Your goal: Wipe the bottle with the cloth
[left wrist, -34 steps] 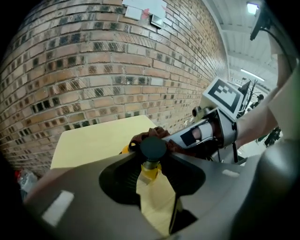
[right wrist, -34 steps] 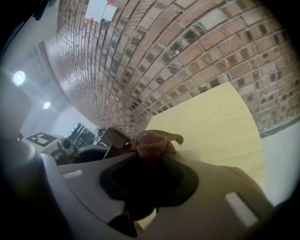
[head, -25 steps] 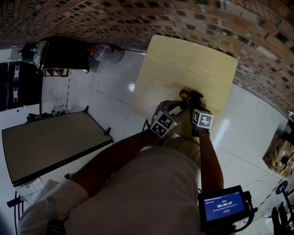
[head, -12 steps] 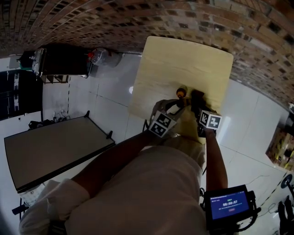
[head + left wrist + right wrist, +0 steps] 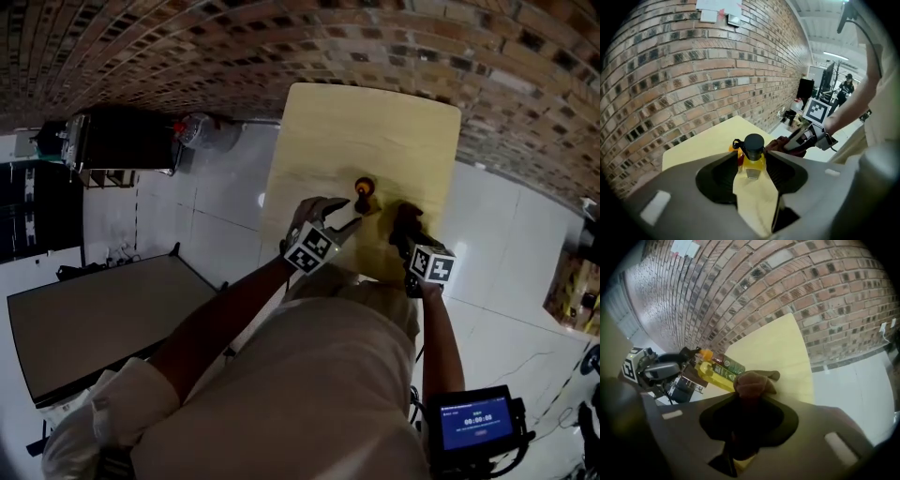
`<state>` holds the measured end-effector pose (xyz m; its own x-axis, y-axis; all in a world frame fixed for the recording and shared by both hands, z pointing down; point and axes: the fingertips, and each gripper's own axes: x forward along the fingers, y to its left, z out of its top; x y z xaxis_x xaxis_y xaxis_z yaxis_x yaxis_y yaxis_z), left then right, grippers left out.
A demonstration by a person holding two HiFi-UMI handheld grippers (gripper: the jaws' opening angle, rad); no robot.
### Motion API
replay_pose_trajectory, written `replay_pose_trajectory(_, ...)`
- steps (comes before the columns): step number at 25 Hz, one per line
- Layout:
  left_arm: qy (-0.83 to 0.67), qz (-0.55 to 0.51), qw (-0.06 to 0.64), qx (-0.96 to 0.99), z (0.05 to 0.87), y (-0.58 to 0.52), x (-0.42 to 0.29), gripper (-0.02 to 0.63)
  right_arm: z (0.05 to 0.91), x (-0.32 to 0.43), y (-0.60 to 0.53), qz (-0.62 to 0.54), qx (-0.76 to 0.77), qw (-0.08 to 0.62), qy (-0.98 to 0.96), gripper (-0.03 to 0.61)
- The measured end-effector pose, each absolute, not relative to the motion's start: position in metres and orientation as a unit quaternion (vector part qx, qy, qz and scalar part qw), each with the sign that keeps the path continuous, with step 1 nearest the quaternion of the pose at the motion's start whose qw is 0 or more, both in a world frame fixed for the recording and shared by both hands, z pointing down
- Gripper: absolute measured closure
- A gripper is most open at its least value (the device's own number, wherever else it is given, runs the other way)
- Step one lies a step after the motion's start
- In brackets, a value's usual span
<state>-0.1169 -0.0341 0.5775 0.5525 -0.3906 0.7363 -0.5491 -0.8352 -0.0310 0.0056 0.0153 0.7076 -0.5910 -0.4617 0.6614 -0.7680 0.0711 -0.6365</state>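
A small bottle [image 5: 364,192] of yellow liquid with a dark cap stands upright on the pale wooden table [image 5: 375,122]. In the left gripper view the bottle [image 5: 753,146] sits between the tips of my left gripper [image 5: 753,164], whose jaws are opening and stand a little off its sides. In the head view my left gripper [image 5: 347,216] reaches it from the near left. My right gripper [image 5: 749,394] is shut on a bunched brown cloth [image 5: 752,382], held just right of the bottle [image 5: 717,370] and apart from it. The head view shows that gripper [image 5: 405,223] near the table's front right.
A brick wall [image 5: 281,47] runs behind the table. On the white tiled floor to the left are a dark tabletop [image 5: 103,309] and a black cabinet [image 5: 127,127]. A person [image 5: 846,86] stands far off in the room. The table's front edge lies just under my grippers.
The two grippers were together at the bottle. My right gripper has drawn back to the right with the cloth, and the left gripper's jaws have widened around the standing bottle.
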Motion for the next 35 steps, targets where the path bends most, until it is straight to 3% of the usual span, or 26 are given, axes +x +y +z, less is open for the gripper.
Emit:
replay_pose_trajectory(3,-0.226,0.400,0.050,0.887,0.554,-0.041,-0.123,0.396,0.696,0.002,0.029,0.518,0.422,0.154,-0.728,0.489)
replay_pose_trajectory(9,-0.002,0.504,-0.133,0.853,0.558,-0.045,-0.111,0.379,0.697,0.004,0.034,0.519,0.425,0.149,-0.727,0.489)
replay_pose_trajectory(12,0.063,0.523,-0.177,0.832,0.567,-0.046,-0.097,0.373,0.696,0.007,0.034,0.516,0.427,0.146,-0.728,0.489)
replay_pose_trajectory(19,0.121,0.555,-0.213,0.795,0.599,-0.046,-0.089,0.374,0.694,0.011,0.030,0.517,0.439,0.142,-0.722,0.489)
replay_pose_trajectory(22,0.089,0.550,-0.217,0.802,0.600,-0.061,-0.088,0.422,0.690,0.007,0.023,0.516,0.437,0.133,-0.725,0.489)
replay_pose_trajectory(35,0.110,0.529,-0.225,0.810,0.583,-0.059,-0.086,0.397,0.688,-0.008,0.025,0.510,0.420,0.144,-0.737,0.489)
